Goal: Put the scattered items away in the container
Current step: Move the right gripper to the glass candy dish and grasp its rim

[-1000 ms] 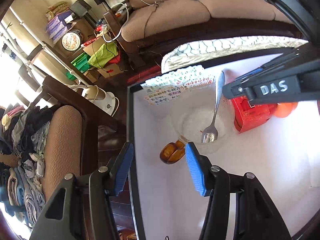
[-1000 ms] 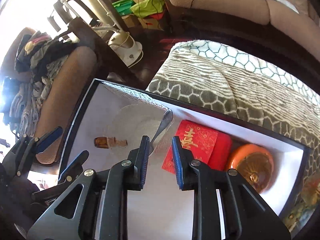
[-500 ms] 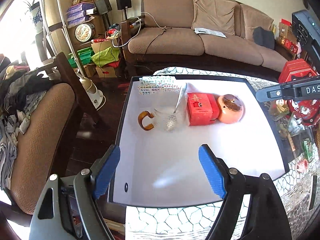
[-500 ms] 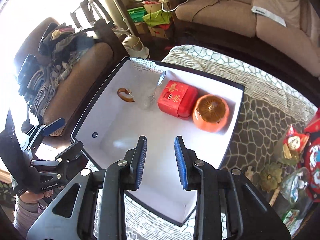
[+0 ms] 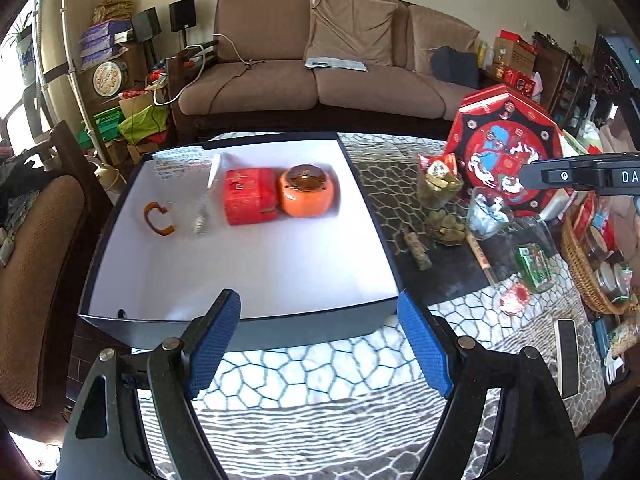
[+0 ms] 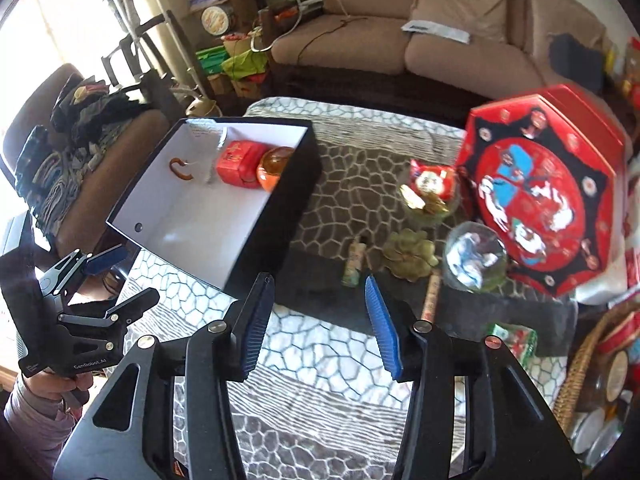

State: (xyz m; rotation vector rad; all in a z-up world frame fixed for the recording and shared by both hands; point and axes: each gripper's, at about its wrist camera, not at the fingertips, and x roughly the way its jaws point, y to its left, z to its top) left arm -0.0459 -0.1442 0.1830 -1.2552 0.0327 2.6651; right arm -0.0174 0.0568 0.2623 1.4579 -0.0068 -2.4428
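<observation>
Partway: red rectangular tin (image 5: 250, 196), orange round lidded jar (image 5: 307, 191) and clear glass mug with amber handle (image 5: 192, 210) already along far wall of white-lined dark box (image 5: 240, 326) at tabletop's left end; small cylinder (image 6: 353, 264), leaf-shaped dish (image 6: 409, 254) still scattered right of it; left gripper (image 5: 318, 348) fingers wide apart, empty; right gripper (image 6: 318, 328) fingers opening, empty.

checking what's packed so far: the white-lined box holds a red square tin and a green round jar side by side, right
Not quite: the round jar is orange, not green. It sits beside the red square tin inside the white-lined box, as the left wrist view shows.
</observation>
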